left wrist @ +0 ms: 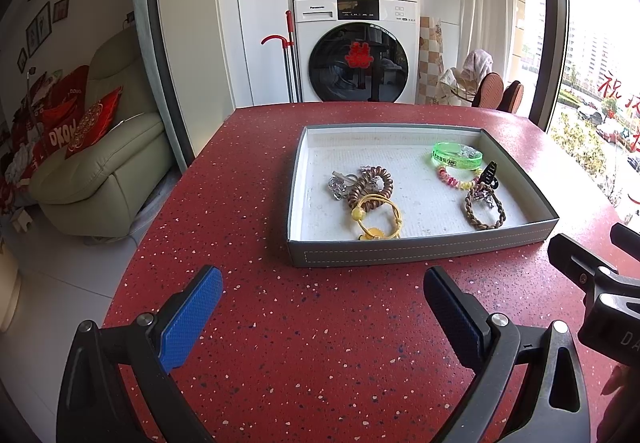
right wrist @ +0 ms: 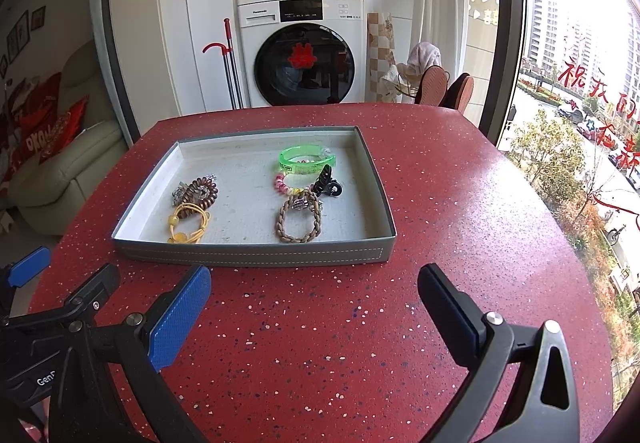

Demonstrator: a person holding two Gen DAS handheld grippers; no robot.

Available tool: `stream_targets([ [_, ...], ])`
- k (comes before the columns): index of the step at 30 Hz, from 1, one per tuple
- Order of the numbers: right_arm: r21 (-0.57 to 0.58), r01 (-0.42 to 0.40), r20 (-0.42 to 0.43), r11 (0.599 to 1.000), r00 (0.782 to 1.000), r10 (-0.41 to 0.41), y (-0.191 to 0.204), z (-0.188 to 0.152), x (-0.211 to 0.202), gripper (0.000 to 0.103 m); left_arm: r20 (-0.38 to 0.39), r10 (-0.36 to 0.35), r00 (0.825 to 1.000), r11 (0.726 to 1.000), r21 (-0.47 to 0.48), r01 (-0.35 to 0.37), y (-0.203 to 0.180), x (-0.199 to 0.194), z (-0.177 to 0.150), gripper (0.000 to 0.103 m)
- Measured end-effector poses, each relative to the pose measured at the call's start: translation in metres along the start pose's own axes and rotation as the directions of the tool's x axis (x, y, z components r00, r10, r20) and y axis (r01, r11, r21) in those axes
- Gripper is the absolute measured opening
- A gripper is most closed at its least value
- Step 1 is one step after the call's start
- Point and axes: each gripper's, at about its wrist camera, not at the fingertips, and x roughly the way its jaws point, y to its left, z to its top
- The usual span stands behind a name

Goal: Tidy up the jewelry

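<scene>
A grey tray (left wrist: 420, 253) (right wrist: 252, 254) sits on the red speckled table. Its left part holds a brown coil hair tie (left wrist: 370, 185) (right wrist: 202, 190), silver pieces (left wrist: 340, 183) and a yellow cord bracelet (left wrist: 378, 217) (right wrist: 188, 223). Its right part holds a green bangle (left wrist: 456, 158) (right wrist: 306, 159), a pink bead bracelet (left wrist: 456, 179) (right wrist: 286, 184), a black hair claw (left wrist: 489, 175) (right wrist: 326, 183) and a braided tan bracelet (left wrist: 484, 209) (right wrist: 298, 221). My left gripper (left wrist: 324, 295) is open and empty, in front of the tray. My right gripper (right wrist: 316, 293) is open and empty, also in front of it.
The table (left wrist: 320, 363) ends near a stacked washer and dryer (left wrist: 356, 51) behind. A beige sofa (left wrist: 104, 163) stands on the left. A window (right wrist: 580, 103) is on the right. Two chair backs (right wrist: 444, 87) show past the far edge.
</scene>
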Motion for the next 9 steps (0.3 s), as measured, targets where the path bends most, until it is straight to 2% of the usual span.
stream_targets([
  [9,0.000,0.000,-0.002,1.000,1.000,0.000,0.0007,-0.0008,-0.0015,0.103,0.001,0.001,1.000,1.000,0.007,-0.001,-0.0008,-0.0012,-0.0034,0.103],
])
